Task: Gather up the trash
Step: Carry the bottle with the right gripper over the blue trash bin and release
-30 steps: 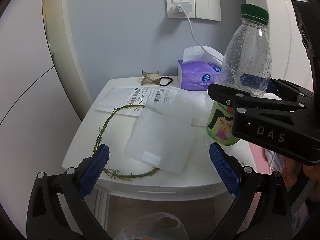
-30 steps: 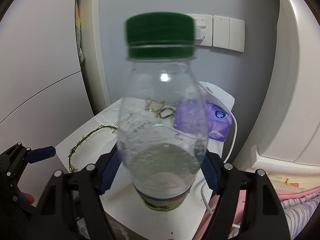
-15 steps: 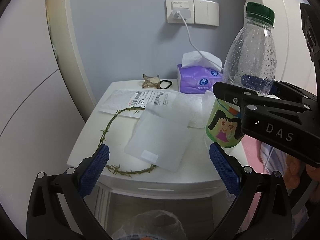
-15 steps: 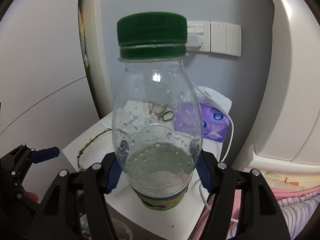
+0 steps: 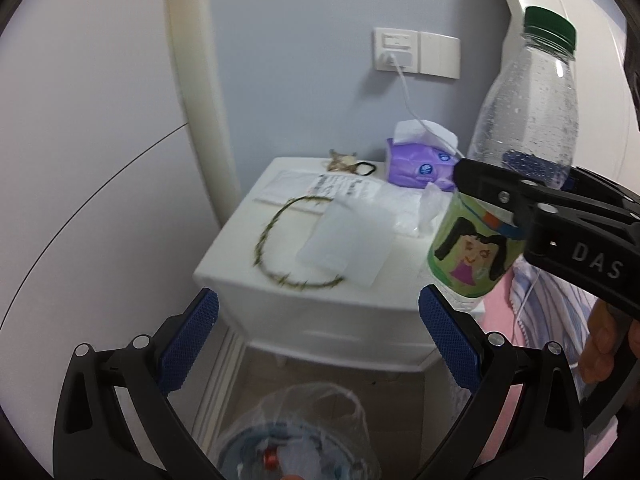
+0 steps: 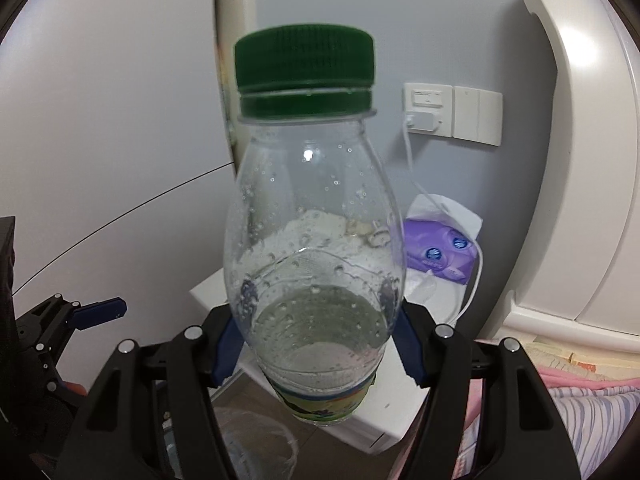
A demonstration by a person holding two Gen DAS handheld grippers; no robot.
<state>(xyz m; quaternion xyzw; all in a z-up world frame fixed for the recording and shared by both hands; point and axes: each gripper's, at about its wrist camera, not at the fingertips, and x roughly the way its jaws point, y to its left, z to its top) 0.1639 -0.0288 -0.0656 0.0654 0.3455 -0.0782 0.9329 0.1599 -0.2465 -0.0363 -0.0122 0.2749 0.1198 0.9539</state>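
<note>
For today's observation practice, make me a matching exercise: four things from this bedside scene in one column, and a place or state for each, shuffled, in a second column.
Things
1. plastic bottle
2. twig wreath
3. tissue pack
4. bin with clear liner

Places or states
A. on the floor below the nightstand
B. lying flat on the nightstand's near left part
C. clamped in the right hand-held gripper
D. at the back of the nightstand, by the wall

Pairs: 1-C, 2-B, 3-D, 4-A

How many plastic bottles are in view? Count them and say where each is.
1. The green-capped clear plastic bottle is clamped upright in the right tool, off the nightstand. Others may be hidden in the bin below.
</note>
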